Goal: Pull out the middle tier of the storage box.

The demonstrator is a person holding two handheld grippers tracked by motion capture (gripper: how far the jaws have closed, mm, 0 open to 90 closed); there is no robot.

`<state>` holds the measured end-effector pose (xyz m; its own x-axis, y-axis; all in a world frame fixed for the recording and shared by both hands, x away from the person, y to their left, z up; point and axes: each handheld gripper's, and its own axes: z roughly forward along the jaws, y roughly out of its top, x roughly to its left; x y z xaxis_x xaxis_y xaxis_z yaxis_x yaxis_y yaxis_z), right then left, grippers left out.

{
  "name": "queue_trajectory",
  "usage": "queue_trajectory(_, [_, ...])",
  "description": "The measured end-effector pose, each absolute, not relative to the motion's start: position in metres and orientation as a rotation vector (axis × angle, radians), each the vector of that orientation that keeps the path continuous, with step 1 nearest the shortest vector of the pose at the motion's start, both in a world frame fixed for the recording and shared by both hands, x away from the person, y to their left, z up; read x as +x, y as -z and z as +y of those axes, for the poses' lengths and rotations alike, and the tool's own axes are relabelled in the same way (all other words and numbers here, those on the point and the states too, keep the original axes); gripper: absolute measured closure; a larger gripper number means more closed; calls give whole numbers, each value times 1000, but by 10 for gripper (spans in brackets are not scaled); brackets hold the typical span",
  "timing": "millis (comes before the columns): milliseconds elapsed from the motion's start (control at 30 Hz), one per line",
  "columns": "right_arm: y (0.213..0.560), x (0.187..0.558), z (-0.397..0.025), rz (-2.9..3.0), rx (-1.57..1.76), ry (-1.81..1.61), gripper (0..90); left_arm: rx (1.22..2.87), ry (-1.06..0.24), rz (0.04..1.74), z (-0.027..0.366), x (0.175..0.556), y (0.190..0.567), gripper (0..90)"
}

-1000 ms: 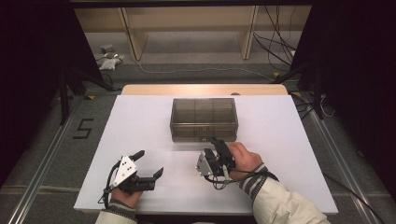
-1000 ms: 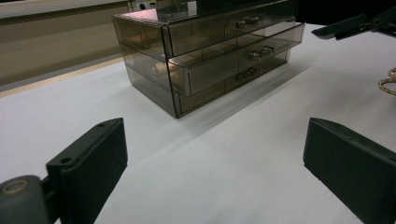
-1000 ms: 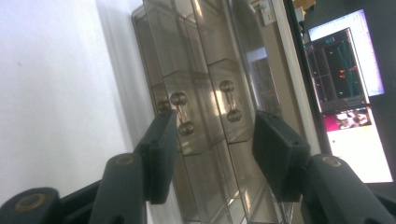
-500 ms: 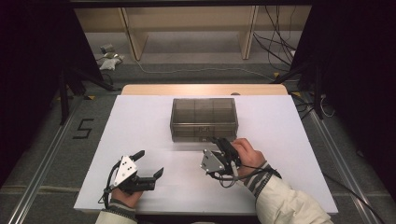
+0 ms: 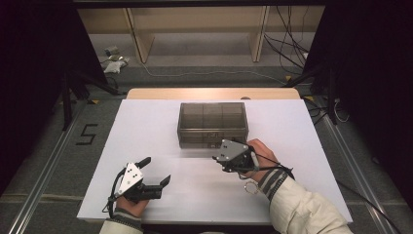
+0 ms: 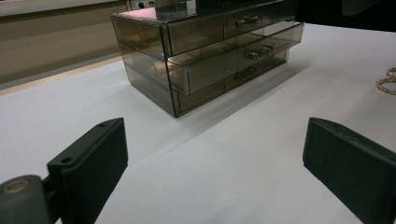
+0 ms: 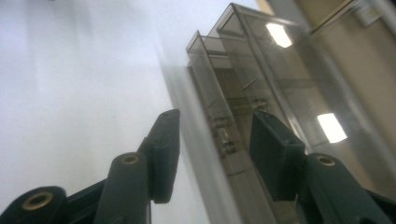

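A smoky clear drawer box (image 5: 213, 124) stands in the middle of the white table (image 5: 146, 126). My right gripper (image 5: 225, 152) is rolled on its side right at the box's front. In the right gripper view its jaws (image 7: 215, 119) stand open on either side of a drawer front, whose small handle (image 7: 224, 136) lies between them, untouched. My left gripper (image 5: 156, 169) rests near the front left of the table, wide open and empty. The left gripper view (image 6: 212, 154) has the box (image 6: 210, 56) farther off, its middle drawer slightly out.
A small gold chain (image 6: 387, 81) lies on the table beside the right sleeve (image 5: 251, 186). A wooden strip (image 5: 214, 93) runs along the table's far edge. Black stands and cables sit on the floor around the table.
The right gripper has moved forward up to the box's front. The left gripper has stayed where it was.
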<state>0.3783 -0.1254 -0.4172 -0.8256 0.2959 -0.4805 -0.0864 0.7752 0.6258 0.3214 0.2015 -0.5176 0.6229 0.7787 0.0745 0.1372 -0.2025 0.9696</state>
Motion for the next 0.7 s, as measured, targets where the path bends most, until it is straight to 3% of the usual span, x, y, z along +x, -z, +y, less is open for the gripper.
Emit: queue_trajectory(700, [415,421,-117,2640,191,-787,472,1705,-697,753,201,321,518,67])
